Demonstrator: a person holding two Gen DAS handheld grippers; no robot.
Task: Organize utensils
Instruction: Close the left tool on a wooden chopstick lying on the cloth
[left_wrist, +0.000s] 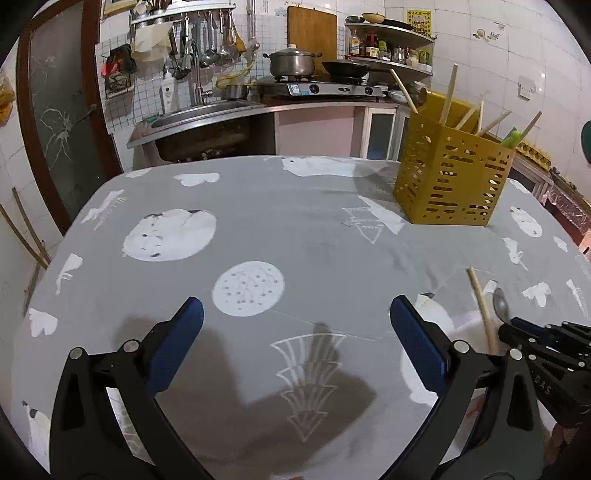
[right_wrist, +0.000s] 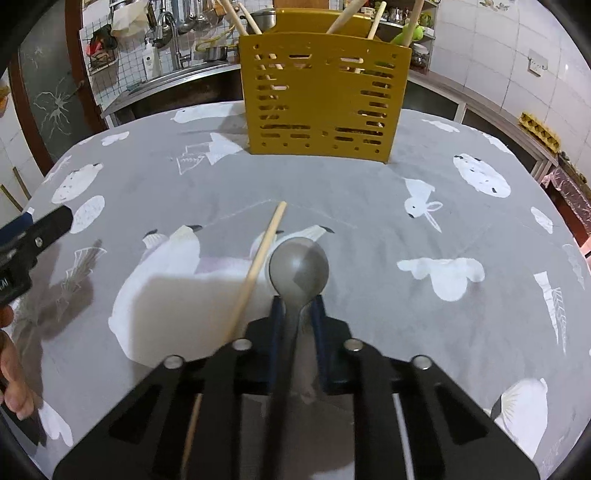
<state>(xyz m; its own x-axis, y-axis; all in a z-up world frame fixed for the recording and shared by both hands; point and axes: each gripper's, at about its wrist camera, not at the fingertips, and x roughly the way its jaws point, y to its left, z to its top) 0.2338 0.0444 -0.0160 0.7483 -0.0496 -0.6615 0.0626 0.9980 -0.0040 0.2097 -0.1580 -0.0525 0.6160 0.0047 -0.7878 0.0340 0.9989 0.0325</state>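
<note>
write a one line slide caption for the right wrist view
Right gripper shut on a metal spoon beside a loose chopstick, facing the yellow utensil holder.

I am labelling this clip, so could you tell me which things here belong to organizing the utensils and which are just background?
Job:
- spoon, clamped by right gripper
- chopstick beside it
- yellow holder
- left gripper, open

Background:
- pot on stove
- sink
- hanging ladles

From the right wrist view, bare grey patterned tablecloth (right_wrist: 369, 206) lies open toward 12 o'clock up to the perforated yellow plastic utensil holder (right_wrist: 321, 99). A thin wooden chopstick (right_wrist: 258, 266) slants at 11 o'clock, and the left gripper (right_wrist: 40, 229) intrudes at 9 o'clock.
</note>
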